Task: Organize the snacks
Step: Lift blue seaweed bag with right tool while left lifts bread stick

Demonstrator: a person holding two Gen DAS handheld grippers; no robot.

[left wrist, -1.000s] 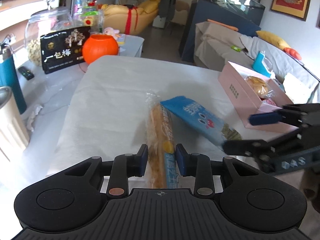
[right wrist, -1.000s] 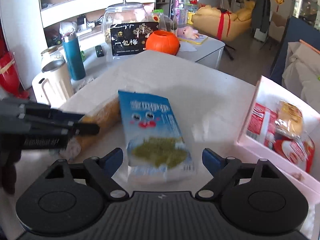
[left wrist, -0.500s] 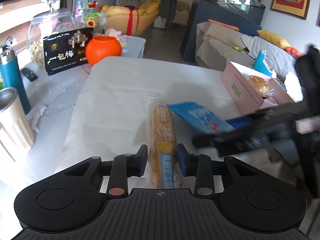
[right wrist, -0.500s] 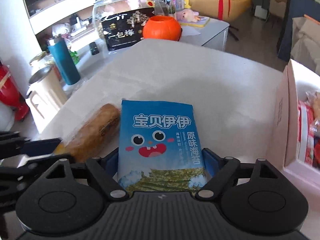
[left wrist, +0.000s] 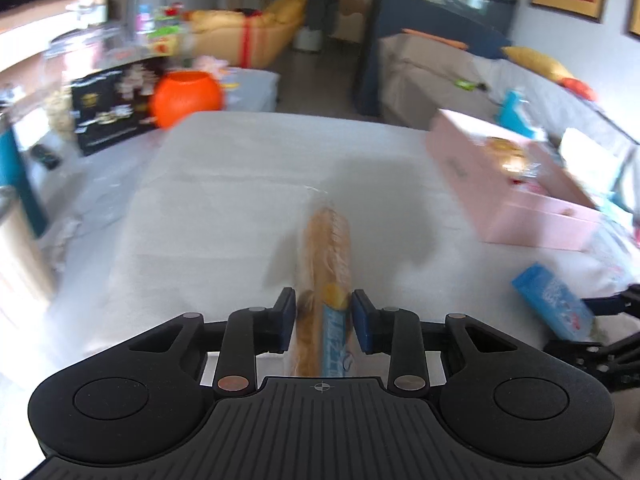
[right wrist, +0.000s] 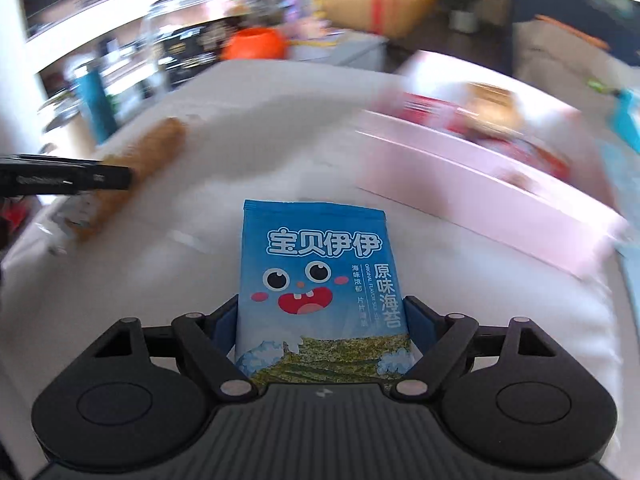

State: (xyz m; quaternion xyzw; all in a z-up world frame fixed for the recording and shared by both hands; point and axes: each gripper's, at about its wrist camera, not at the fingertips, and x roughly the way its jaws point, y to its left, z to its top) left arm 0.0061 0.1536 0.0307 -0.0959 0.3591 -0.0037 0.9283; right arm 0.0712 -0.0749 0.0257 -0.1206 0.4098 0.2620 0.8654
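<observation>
My left gripper point(left wrist: 323, 314) is shut on a long wrapped bread stick point(left wrist: 327, 252) and holds it pointing away over the white table point(left wrist: 224, 200). My right gripper point(right wrist: 322, 320) is shut on a blue seaweed snack packet point(right wrist: 320, 280) and holds it above the table. In the left wrist view the packet point(left wrist: 552, 304) shows at the lower right, with the right gripper's fingers point(left wrist: 608, 306) beside it. The pink box point(left wrist: 516, 188) with several snacks inside stands open at the right; it also shows in the right wrist view point(right wrist: 480, 168). Both views are blurred by motion.
An orange pumpkin bucket point(left wrist: 186, 96), a black snack bag point(left wrist: 108, 108) and a glass jar point(left wrist: 72, 64) stand at the far left. A teal bottle point(right wrist: 96, 108) and a metal cup point(left wrist: 16, 240) are at the left edge. A sofa point(left wrist: 520, 88) lies behind the box.
Both grippers lifted their snacks off the table. The right gripper carried the blue packet to the right, toward the pink box. The bread stick now hangs above the cloth.
</observation>
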